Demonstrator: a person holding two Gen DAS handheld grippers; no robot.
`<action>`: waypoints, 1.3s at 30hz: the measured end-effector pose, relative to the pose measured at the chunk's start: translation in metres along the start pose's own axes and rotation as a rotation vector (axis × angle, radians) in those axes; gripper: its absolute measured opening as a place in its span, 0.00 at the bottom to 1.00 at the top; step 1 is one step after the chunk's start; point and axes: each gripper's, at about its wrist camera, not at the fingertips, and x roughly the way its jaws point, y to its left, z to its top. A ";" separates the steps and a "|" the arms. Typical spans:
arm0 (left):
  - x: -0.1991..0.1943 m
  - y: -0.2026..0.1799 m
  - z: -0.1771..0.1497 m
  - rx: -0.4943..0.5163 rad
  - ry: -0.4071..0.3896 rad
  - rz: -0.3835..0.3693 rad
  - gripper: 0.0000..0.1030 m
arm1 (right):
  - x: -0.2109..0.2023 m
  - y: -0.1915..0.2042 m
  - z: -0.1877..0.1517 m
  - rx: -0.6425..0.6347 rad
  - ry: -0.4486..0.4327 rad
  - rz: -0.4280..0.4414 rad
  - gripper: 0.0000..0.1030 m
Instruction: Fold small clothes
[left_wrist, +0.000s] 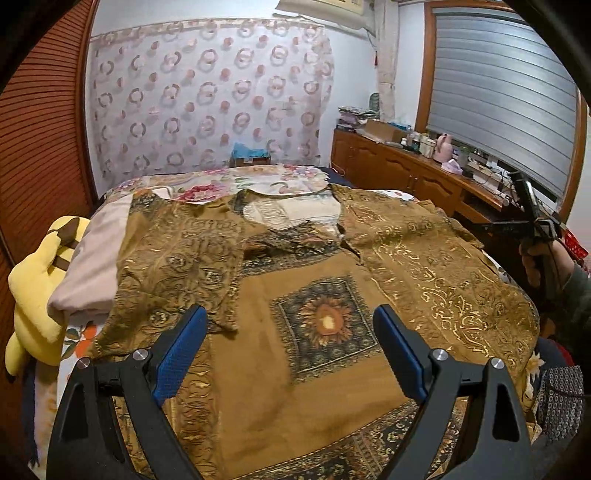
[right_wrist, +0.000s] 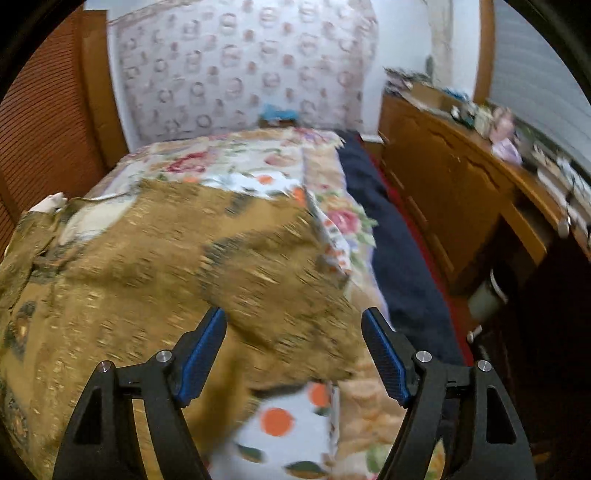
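Observation:
A brown and gold patterned blouse (left_wrist: 314, 295) lies spread on the bed, neckline far from me, its left sleeve folded in over the front. My left gripper (left_wrist: 290, 332) is open and empty, hovering above the blouse's lower middle. My right gripper (right_wrist: 293, 339) is open and empty above the blouse's right sleeve (right_wrist: 221, 266), which shows blurred in the right wrist view. The right gripper's body and the hand holding it (left_wrist: 539, 236) show at the right edge of the left wrist view.
The bed has a floral cover (right_wrist: 236, 162). A yellow plush toy (left_wrist: 37, 295) and a pinkish pillow (left_wrist: 96, 266) lie at the bed's left side. A wooden cabinet (right_wrist: 461, 206) with clutter runs along the right. A wooden louvred door (left_wrist: 40, 147) is at the left.

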 end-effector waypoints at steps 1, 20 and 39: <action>0.000 -0.002 0.000 0.005 0.001 -0.004 0.89 | 0.004 -0.003 -0.002 0.015 0.013 0.002 0.75; 0.005 -0.006 -0.004 0.006 0.025 -0.013 0.89 | 0.002 -0.037 0.009 0.109 -0.017 0.070 0.05; 0.004 -0.007 -0.007 0.010 0.027 -0.019 0.89 | -0.031 0.102 -0.012 -0.264 -0.080 0.283 0.04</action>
